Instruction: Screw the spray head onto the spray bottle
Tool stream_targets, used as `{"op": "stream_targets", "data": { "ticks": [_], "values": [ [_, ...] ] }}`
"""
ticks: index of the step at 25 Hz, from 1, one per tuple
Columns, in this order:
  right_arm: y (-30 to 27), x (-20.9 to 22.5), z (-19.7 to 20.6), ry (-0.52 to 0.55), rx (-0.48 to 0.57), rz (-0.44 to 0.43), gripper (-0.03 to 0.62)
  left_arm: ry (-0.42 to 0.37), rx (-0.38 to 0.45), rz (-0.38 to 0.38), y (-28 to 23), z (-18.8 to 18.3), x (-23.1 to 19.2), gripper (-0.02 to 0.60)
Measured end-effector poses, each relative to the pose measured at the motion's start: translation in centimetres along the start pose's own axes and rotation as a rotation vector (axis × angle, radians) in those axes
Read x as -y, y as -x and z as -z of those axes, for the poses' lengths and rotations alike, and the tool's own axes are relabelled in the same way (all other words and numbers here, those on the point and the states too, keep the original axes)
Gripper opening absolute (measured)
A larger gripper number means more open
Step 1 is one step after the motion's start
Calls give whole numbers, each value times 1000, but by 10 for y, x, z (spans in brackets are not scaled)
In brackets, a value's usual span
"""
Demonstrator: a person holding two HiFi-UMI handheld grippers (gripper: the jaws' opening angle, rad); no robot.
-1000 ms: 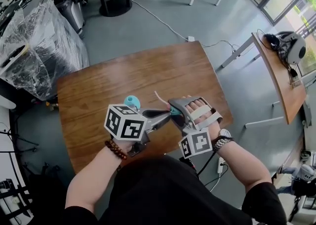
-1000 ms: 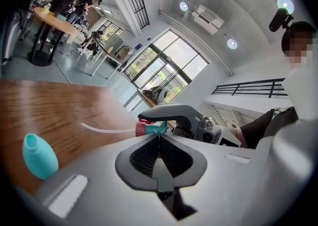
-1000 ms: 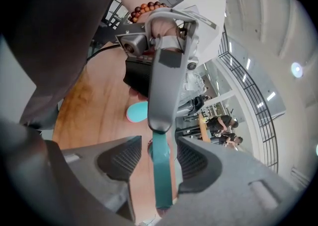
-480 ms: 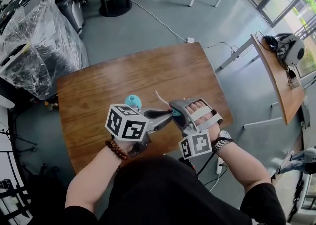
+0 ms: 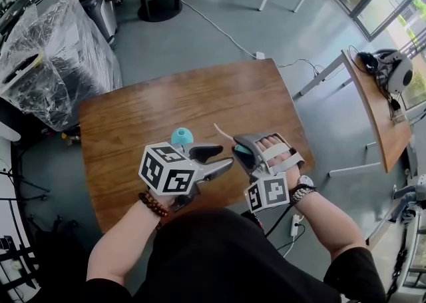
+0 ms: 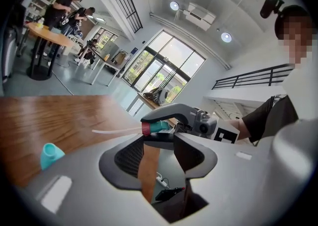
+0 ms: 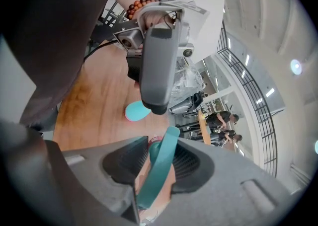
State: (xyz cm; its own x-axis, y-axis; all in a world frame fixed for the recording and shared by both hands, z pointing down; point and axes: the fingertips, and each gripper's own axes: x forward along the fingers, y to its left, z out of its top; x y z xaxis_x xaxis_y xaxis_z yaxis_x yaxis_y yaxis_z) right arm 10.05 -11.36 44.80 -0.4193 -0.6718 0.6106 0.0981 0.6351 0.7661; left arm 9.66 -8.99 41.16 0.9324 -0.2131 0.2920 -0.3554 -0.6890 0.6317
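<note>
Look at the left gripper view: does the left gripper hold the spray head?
No: the left gripper has just been opening, its jaws apart with nothing between them and the spray head beyond them.

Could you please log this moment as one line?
left gripper: just opened, empty | right gripper: just closed on spray head | bottle: on table

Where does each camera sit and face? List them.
Head view: on the head, steeply down at table; both forearms show.
Left gripper view: on left gripper, faces right gripper; own jaws just opened, empty.
Right gripper view: on right gripper, faces left gripper; jaws shut on spray head.
Shared: teal bottle, all three.
</note>
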Motion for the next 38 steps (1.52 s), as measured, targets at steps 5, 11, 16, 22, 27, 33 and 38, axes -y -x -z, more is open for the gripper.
{"op": "stream_targets", "data": {
  "ticks": [5,11,16,22,27,33,38],
  "values": [
    [0,3,1,-14,2,-9,127,-107,-25,-81,24,12,-4,212],
    [-3,5,-1,-18,3,-17,127,-204,-97,-226,53,48,-33,212],
    [-8,4,-6,-13,26,-22,127,-188,-134,-348,72,77,-70,215],
    [-8,9,-13,-51,28,-45,129,-188,-155,-476,79,97,-110,245],
    [-7,14,-22,-78,44,-63,129,-230,-159,-563,76,103,-141,306],
    [-1,19,-32,-82,29,-80,127,-305,-152,-639,60,105,-179,415],
    [1,18,-32,-86,3,-91,127,-329,-124,-680,49,109,-207,482]
  ]
}}
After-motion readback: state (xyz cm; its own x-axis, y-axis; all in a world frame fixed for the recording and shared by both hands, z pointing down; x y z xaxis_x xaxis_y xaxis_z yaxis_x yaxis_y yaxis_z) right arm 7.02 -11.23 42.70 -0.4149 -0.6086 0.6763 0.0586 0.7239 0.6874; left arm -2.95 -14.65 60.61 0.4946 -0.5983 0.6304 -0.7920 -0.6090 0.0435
